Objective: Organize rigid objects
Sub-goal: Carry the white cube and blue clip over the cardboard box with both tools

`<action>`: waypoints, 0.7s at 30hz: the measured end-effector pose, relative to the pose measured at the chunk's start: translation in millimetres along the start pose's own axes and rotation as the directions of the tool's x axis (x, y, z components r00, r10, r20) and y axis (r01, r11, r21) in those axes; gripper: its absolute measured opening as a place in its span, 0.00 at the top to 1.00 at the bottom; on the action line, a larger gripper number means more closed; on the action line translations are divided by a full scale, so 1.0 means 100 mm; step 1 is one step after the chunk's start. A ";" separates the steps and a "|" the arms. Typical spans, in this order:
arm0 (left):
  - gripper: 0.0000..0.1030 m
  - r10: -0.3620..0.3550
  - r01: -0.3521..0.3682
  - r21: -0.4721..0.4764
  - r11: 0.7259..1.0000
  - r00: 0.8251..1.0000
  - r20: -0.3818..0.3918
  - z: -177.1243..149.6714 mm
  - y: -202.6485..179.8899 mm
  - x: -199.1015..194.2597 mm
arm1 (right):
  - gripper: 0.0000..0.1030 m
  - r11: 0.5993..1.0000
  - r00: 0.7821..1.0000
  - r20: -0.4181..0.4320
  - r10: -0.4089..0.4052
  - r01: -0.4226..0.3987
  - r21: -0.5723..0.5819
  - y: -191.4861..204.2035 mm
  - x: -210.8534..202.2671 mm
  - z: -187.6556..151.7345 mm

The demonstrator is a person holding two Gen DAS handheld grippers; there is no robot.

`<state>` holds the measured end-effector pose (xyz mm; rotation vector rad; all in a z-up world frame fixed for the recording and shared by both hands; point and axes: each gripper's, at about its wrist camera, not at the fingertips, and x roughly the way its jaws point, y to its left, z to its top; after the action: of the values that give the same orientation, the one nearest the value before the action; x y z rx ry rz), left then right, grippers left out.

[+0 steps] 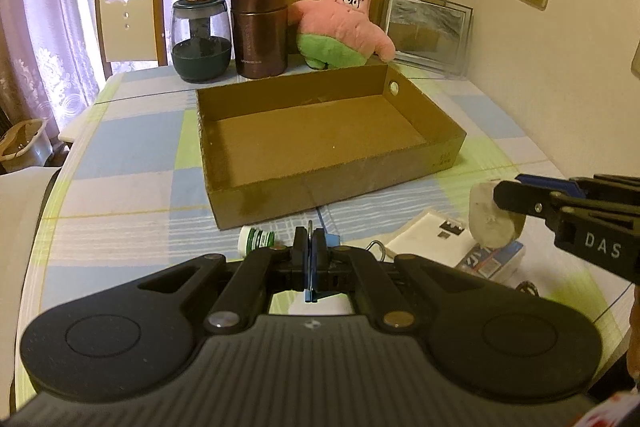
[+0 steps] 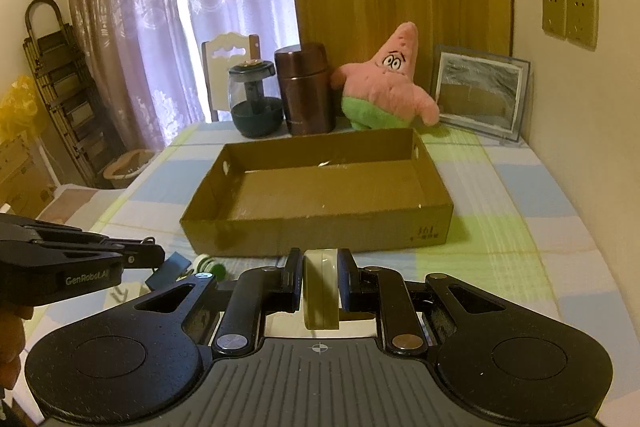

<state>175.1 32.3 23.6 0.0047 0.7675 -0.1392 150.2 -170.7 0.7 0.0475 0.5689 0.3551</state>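
Ahead of both grippers, on the checked tablecloth, lies an open cardboard tray with low walls and a round hole in each end wall. Beyond its far wall stand a pink star plush, a brown canister, a dark glass jar and a framed picture leaning on the wall. The right gripper is short of the tray's near wall, its jaws closed on a thick, pale round disc held on edge; from the left wrist view the disc shows as a whitish puck. The left gripper, to the right gripper's left and also short of the tray, has its jaws pressed together on a thin blue binder clip. Just past its fingertips a small green-and-white bottle lies on its side. To its right, under the right gripper, rest a white card and a blue-and-white packet.
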 end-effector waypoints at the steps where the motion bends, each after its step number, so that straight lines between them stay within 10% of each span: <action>1: 1.00 -0.001 0.001 0.001 1.000 1.000 -0.001 0.03 0.00 0.02 | 0.86 1.000 1.000 -0.001 -0.001 0.001 -0.002 -0.01 0.02 0.03; 21: 1.00 -0.005 0.005 0.013 1.000 1.000 -0.005 0.67 0.10 0.46 | 0.86 1.000 1.000 -0.019 -0.001 0.001 0.002 -0.32 0.68 0.75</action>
<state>255.0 33.0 39.7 0.0156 0.7714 -0.1493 253.6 -173.7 23.9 0.0454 0.5885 0.3542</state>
